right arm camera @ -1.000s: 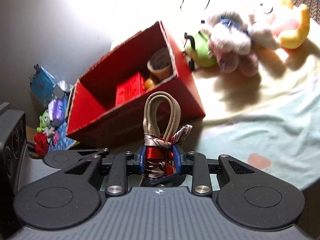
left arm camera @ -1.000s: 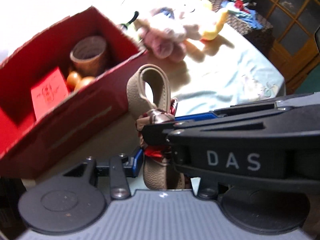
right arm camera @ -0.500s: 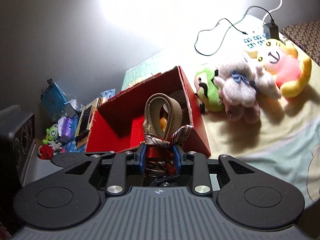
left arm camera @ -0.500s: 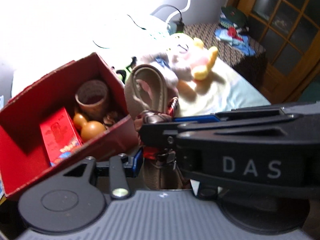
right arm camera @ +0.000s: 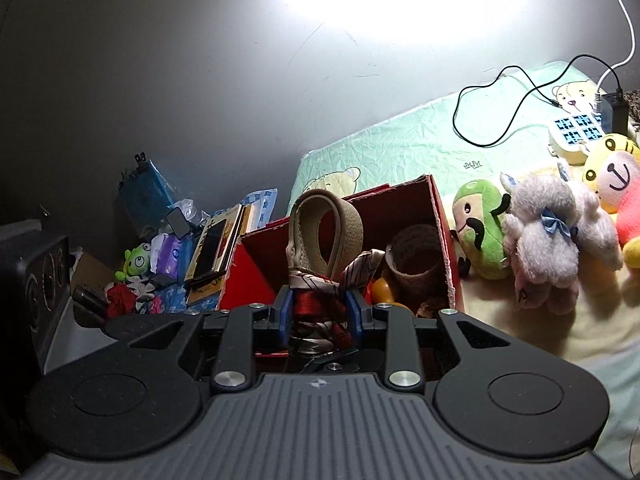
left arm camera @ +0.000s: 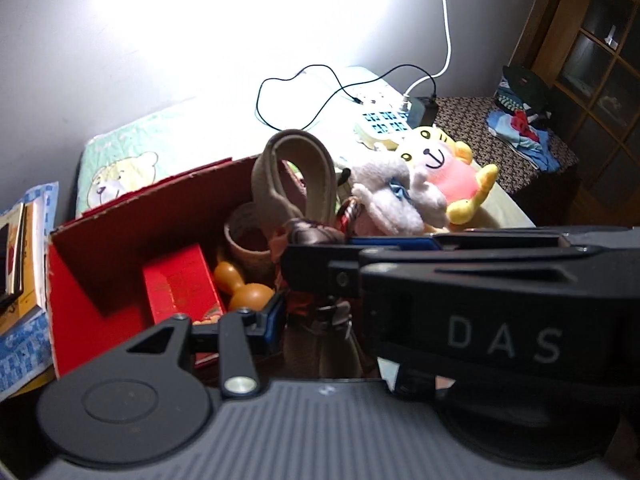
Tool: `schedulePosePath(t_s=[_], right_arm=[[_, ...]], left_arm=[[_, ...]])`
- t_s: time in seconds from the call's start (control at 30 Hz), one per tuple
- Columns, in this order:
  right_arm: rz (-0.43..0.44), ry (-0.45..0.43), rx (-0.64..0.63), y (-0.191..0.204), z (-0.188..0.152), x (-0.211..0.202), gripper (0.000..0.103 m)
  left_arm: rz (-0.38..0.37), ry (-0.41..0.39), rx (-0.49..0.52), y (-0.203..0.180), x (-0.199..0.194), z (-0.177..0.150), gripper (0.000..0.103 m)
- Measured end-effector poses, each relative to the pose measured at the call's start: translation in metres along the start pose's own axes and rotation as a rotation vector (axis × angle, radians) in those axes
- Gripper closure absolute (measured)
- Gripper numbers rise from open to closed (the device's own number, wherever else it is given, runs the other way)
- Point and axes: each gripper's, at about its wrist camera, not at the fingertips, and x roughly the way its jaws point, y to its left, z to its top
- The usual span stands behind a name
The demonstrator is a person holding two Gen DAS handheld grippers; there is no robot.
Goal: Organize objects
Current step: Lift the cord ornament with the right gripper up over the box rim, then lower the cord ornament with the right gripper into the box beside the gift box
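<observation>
Progress in the left wrist view looked partial: the left gripper (left arm camera: 316, 316) sat clamped on a beige bag with a looped handle (left arm camera: 296, 184), carried just ahead of it above the near wall of the red cardboard box (left arm camera: 100, 260), which already held a red packet (left arm camera: 180, 284), a gourd (left arm camera: 244, 288) and a brown cup (left arm camera: 250, 248). In the right wrist view the right gripper (right arm camera: 320, 316) was clamped on the bag's red patterned scarf (right arm camera: 316, 304), the box directly beyond it, while three plush toys (right arm camera: 544, 236) lay unsorted to its right, so the bag's placement and probably those toys remained.
</observation>
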Motion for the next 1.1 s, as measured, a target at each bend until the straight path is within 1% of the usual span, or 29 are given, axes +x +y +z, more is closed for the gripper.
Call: schedulePosePath(t_s=[0.23, 0.43, 0.67, 0.9, 1.1], right_arm=[[0.052, 0.034, -0.036, 0.009, 0.017, 0.023, 0.073], [0.095, 0.096, -0.052, 0.011, 0.024, 0.059, 0.073], [0.138, 0.132, -0.064, 0.014, 0.032, 0.099, 0.073], [0.154, 0.178, -0.053, 0.013, 0.035, 0.135, 0.073], [0.160, 0.240, -0.046, 0.008, 0.032, 0.162, 0.074]], left_arm=[[0.070, -0.011, -0.057, 0.019, 0.000, 0.009, 0.060], [0.111, 0.013, -0.142, 0.048, 0.012, 0.010, 0.061], [0.182, 0.032, -0.203, 0.082, 0.028, 0.014, 0.060], [0.218, 0.074, -0.243, 0.111, 0.051, 0.021, 0.061], [0.213, 0.132, -0.285, 0.131, 0.075, 0.014, 0.061]])
